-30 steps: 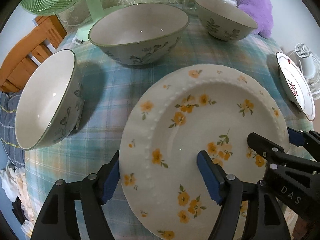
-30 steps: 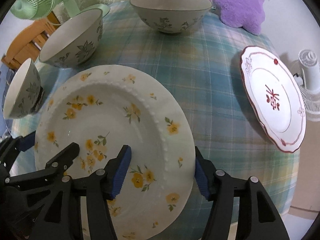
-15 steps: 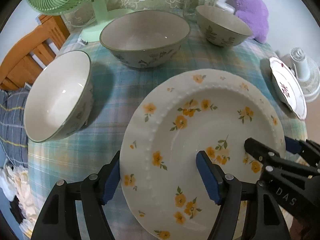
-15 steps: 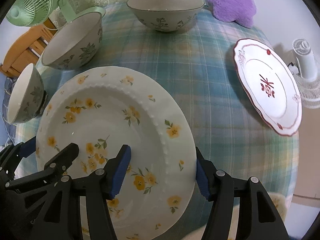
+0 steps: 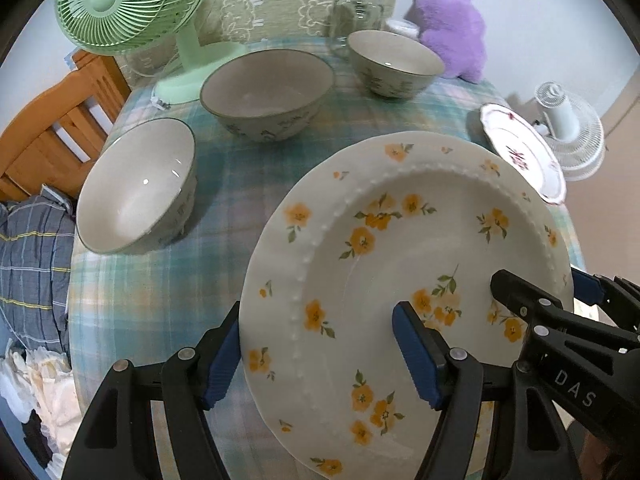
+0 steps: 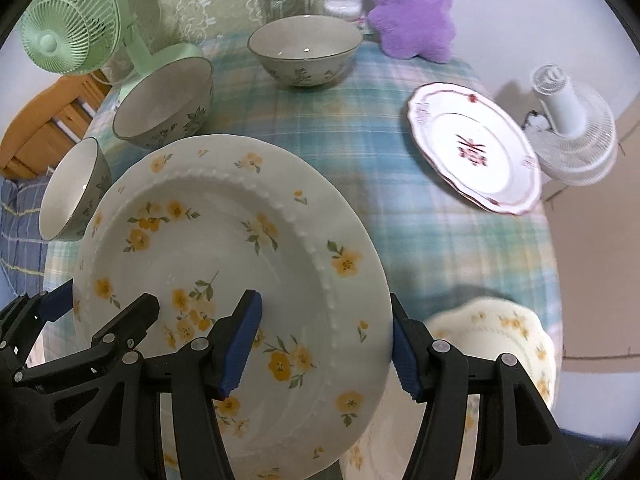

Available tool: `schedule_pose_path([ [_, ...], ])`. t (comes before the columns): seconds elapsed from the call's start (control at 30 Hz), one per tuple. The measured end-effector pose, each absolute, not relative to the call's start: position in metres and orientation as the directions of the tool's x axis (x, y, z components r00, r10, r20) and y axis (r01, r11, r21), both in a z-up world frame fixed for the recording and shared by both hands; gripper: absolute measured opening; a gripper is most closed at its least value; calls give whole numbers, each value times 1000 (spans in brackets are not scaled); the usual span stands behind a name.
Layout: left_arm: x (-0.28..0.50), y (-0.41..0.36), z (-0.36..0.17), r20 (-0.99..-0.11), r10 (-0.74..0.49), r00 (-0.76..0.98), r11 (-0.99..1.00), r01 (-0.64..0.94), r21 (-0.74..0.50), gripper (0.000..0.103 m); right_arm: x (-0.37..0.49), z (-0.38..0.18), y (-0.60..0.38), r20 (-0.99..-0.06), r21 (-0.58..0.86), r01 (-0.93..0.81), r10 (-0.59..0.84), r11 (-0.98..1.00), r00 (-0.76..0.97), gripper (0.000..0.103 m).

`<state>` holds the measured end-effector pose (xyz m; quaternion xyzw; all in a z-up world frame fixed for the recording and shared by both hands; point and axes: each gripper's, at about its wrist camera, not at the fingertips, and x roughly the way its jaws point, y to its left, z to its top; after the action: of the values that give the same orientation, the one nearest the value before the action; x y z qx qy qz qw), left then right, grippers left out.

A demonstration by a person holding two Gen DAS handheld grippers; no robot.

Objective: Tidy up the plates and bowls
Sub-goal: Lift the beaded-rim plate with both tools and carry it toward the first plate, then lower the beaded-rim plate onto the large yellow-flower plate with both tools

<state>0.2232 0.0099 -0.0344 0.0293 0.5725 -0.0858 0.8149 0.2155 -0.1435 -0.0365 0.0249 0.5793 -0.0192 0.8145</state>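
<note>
A large white plate with yellow flowers (image 5: 400, 248) (image 6: 224, 240) hangs above the plaid table, held at both sides. My left gripper (image 5: 320, 356) is shut on its left rim, one pad under the edge and one on the inner face. My right gripper (image 6: 322, 344) is shut on the right rim the same way, and it also shows in the left wrist view (image 5: 552, 292). Below it at the lower right lies a smaller scalloped yellow-flower plate (image 6: 500, 344). A red-patterned plate (image 6: 472, 152) lies at the right. Three leaf-patterned bowls (image 5: 268, 92) (image 5: 136, 184) (image 5: 396, 64) stand at the back and left.
A green fan (image 5: 132, 4), a glass jar (image 5: 358, 8) and a purple plush (image 5: 452, 28) line the table's far side. A white fan (image 6: 572, 120) stands beyond the right edge. A wooden chair (image 5: 52, 128) and blue checked cloth (image 5: 28, 264) are at the left.
Both grippers have risen with the flowered plate between them, so the table looks farther away. The smaller scalloped plate has come into sight under its right side.
</note>
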Motion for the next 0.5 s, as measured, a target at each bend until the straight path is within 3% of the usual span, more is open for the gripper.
schedule_pose_path([
  [0.5,175,-48,-27,-937,-133,322,968,244,-54,72,150,-22,-192,-941,12,165,-45,986,336,65],
])
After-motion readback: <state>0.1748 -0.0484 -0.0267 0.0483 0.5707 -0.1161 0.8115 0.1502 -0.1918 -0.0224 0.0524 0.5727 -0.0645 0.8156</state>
